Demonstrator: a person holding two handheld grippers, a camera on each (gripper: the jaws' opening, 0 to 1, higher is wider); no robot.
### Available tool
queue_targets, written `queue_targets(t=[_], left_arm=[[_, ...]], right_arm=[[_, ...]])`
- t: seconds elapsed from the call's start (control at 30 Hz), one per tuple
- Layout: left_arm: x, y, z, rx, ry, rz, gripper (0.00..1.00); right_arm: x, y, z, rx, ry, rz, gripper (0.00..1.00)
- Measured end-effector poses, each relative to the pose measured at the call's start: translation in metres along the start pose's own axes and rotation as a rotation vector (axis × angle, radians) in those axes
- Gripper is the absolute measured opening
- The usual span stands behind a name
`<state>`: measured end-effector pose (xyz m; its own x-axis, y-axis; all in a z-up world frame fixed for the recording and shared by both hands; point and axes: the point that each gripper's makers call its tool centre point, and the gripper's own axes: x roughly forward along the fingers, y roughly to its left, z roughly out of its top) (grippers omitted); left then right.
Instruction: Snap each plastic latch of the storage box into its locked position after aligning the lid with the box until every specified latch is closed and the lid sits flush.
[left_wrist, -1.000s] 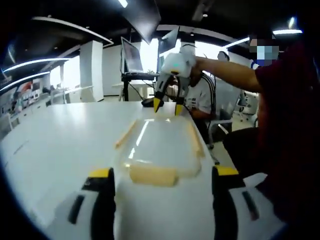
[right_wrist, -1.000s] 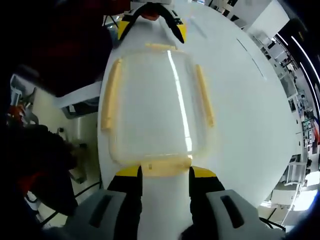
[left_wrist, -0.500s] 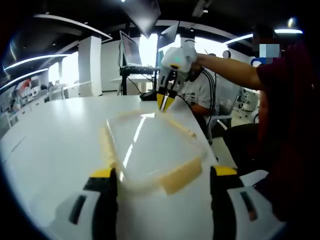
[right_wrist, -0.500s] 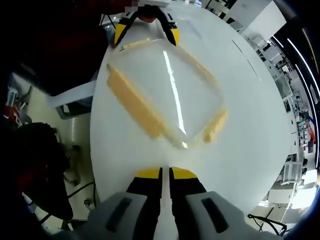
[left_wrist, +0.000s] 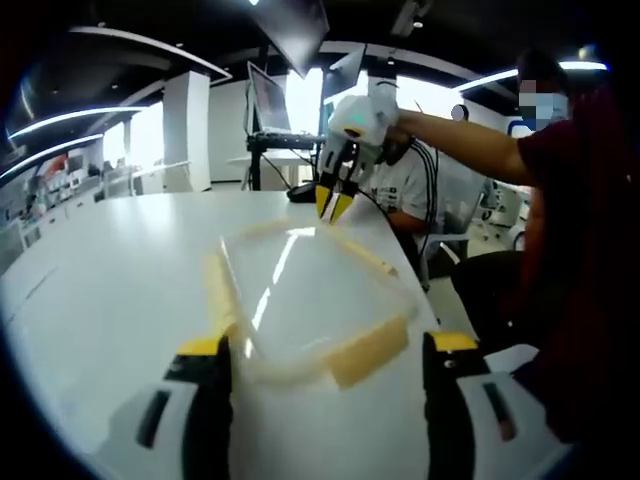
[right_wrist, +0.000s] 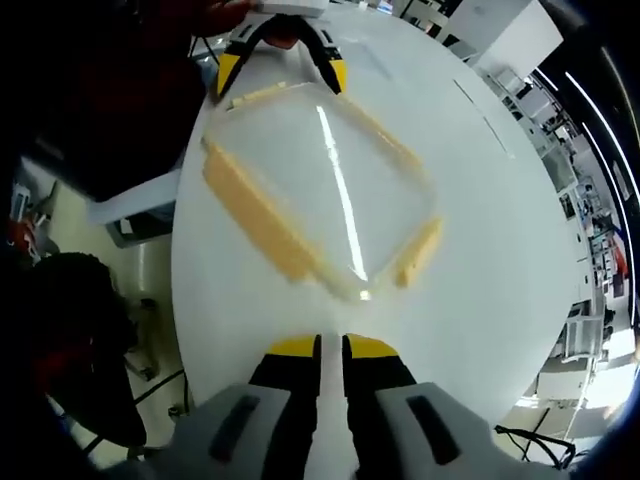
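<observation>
- Left gripper (left_wrist: 325, 365): yellow-tipped jaws spread wide and empty, straddling the near corner of the storage box (left_wrist: 305, 295) without touching it. From the right gripper view the same tool (right_wrist: 282, 62) sits at the far end of the box, jaws apart over that corner.
- Storage box: clear, lid (right_wrist: 320, 190) on, lying skewed on the white table (left_wrist: 110, 280), close to the table edge on the person's side.
- Latches: long tan latch (right_wrist: 258, 222) on one long side, short tan latch (right_wrist: 418, 252) on the end nearest the right gripper, thinner tan strips on the other two sides. Can't tell which are snapped down.
- Right gripper (right_wrist: 332, 347): jaws pressed almost together, only a slit between the tips, nothing pinched; it's above bare table just short of the box. In the left gripper view it (left_wrist: 333, 203) hangs tips-down over the far corner, held by the person's outstretched arm (left_wrist: 460, 145).
</observation>
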<state>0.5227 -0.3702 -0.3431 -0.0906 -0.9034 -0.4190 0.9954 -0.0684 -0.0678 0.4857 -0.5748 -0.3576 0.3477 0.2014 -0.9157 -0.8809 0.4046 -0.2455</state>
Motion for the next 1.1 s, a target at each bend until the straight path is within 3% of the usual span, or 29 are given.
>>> queue_targets(t=[0.3,0.43,0.47,0.7,0.93,1.1], left_arm=[[-0.008,0.003,-0.004,-0.033,0.008,0.035,0.80],[-0.012,-0.001,-0.010,-0.071,0.034,0.115,0.76],[-0.013,-0.001,-0.011,-0.102,0.030,0.149,0.75],[-0.013,-0.015,-0.004,-0.129,-0.027,0.226,0.73],[-0.015,-0.012,0.000,-0.106,-0.065,0.314,0.73],[-0.007,-0.009,-0.006,-0.060,-0.043,0.355,0.72]], right_arm=[[-0.002,-0.007,0.004,0.008,-0.013,-0.013,0.12],[-0.005,-0.011,0.006,0.013,-0.022,-0.027,0.13],[-0.006,-0.013,0.007,0.012,-0.026,-0.032,0.13],[-0.012,-0.017,0.014,0.013,-0.040,-0.060,0.13],[-0.016,-0.022,0.026,-0.004,-0.068,-0.097,0.15],[-0.020,-0.027,0.028,-0.011,-0.079,-0.122,0.17]])
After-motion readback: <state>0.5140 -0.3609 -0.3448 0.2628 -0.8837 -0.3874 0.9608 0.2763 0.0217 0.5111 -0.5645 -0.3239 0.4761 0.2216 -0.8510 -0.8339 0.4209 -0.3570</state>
